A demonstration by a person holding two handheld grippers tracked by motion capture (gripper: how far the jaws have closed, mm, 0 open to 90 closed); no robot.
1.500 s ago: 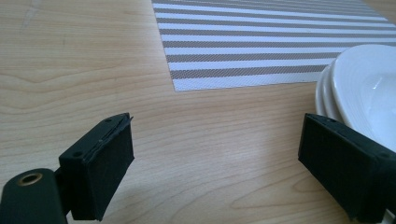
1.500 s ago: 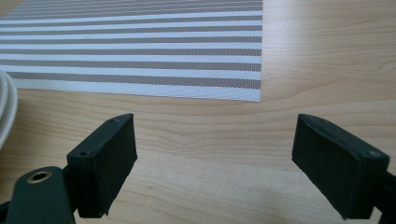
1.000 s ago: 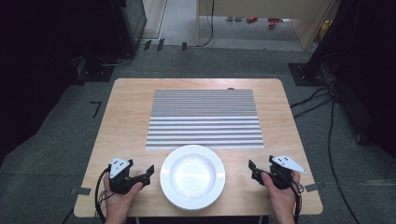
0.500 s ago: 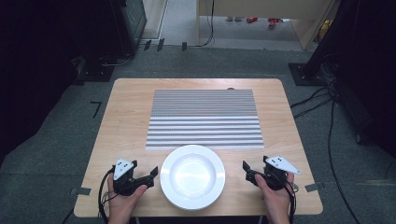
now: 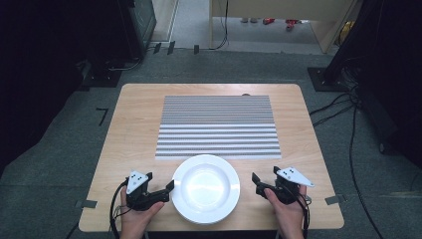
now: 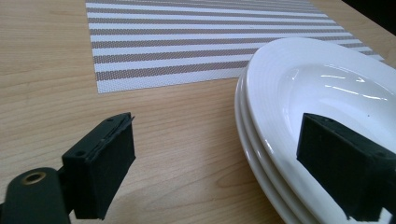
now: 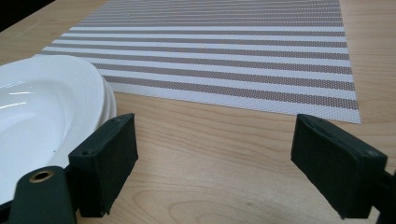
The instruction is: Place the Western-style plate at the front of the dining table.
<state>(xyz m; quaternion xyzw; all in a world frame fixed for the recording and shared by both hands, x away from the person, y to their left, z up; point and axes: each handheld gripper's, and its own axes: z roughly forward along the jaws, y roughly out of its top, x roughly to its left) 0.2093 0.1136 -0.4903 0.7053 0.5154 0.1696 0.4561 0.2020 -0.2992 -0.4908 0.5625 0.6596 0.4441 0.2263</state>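
Stiff, glossy, breakable plates [image 5: 206, 188], apparently three stacked; grip the raised rim. Left gripper [image 5: 170, 188] and right gripper [image 5: 255, 182] gape wide, empty.

We see our left gripper [image 6: 224, 172] with jaws spread wide, one over bare wooden table [image 6: 51, 84], the other in front of a stack of white plates [image 6: 280, 88] at right. Beyond the stack, the striped placemat [image 6: 187, 42] lies flat across the far tabletop.
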